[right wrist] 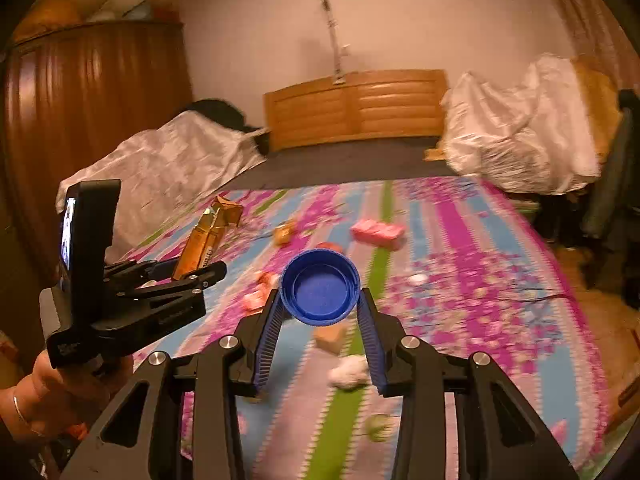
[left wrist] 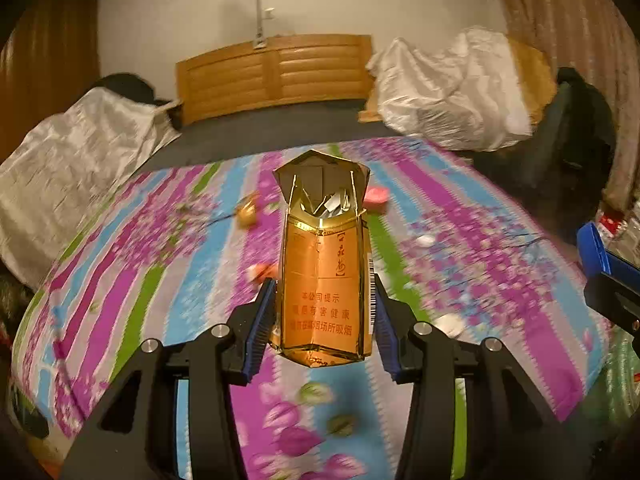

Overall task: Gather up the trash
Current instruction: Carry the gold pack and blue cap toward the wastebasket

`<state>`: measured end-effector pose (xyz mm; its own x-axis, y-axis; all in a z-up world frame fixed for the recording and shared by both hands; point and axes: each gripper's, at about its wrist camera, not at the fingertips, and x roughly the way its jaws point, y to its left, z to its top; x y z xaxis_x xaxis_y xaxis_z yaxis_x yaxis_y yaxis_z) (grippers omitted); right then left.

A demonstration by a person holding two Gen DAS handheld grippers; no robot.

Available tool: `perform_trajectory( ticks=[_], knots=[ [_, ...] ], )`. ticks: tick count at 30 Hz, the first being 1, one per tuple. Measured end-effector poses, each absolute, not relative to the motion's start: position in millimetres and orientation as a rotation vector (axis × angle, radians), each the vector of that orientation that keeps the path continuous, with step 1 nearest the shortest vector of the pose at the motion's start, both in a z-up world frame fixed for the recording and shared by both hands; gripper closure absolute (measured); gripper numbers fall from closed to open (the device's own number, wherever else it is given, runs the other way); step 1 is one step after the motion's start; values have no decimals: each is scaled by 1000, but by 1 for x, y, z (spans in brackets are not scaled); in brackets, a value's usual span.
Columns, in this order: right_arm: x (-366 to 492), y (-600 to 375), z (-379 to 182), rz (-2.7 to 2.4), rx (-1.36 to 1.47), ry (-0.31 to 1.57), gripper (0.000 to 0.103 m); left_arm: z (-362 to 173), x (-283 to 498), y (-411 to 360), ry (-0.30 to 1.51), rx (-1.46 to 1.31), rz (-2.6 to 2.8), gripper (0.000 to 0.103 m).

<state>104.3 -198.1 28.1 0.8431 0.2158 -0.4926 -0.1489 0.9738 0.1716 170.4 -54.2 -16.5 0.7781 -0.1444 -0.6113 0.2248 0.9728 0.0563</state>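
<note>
My left gripper (left wrist: pixel 323 316) is shut on a gold cigarette pack (left wrist: pixel 323 268), held upright above the flowered sheet with its lid open. The pack also shows in the right wrist view (right wrist: pixel 204 240), with the left gripper (right wrist: pixel 188 270) at the left. My right gripper (right wrist: pixel 320 304) is shut on a blue bottle cap (right wrist: pixel 320 288), its hollow side facing the camera. Loose trash lies on the sheet: a pink packet (right wrist: pixel 378 234), an orange wrapper (right wrist: pixel 285 234), a brown scrap (right wrist: pixel 330 338), a white crumpled tissue (right wrist: pixel 350 372) and small pink wrappers (right wrist: pixel 258 296).
The bed has a flowered striped sheet (right wrist: pixel 460 240) and a wooden headboard (right wrist: pixel 356 106). White plastic-covered bundles sit at the left (right wrist: pixel 168 156) and right (right wrist: pixel 516 128). A brown wardrobe (right wrist: pixel 88 112) stands at the left. The bed edge drops off at the right.
</note>
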Motion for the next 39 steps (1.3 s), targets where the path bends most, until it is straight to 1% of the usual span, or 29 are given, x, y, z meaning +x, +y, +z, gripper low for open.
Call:
perform_trajectory(
  ticks=[8,17,23,33,39],
  knots=[
    [73,-278,43,19,172,488,63,4,164,-141,586,188,-356,59],
    [9,-382,49,-224,234,448,63,9,138,-255,550,252,-570,59],
    [-48,-454,44,-411,284,440,63,2,108,-333,536,317,-729,59],
    [-180,-570,22,-785,372,443,63,-14,49,-434,515,427,-970,59],
    [-235,-609,9,-904,392,459,63,-19,5,-485,496,510,-1108,59]
  ],
)
